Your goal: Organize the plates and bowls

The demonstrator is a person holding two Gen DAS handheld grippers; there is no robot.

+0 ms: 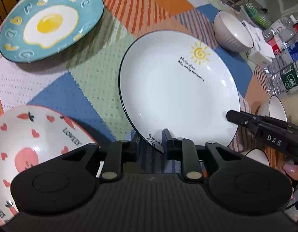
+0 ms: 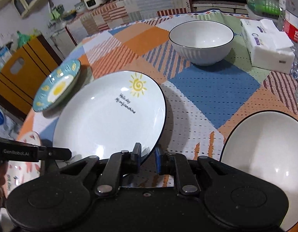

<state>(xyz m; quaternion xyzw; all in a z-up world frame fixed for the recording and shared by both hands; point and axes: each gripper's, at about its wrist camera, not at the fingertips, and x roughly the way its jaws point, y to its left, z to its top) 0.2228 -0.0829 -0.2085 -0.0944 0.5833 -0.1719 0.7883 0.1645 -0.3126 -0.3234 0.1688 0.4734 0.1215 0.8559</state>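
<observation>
Sun plate [image 1: 178, 89] tilted, sun motif toward 1 o'clock; left claw [image 1: 151, 141] and right claw [image 2: 148, 159] both pinch its rim.

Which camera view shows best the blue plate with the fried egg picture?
The left wrist view: the blue egg plate appears there whole, large and sharp, with its letters visible. The right wrist view shows it smaller, blurred and at a flat angle near the table edge.
</observation>
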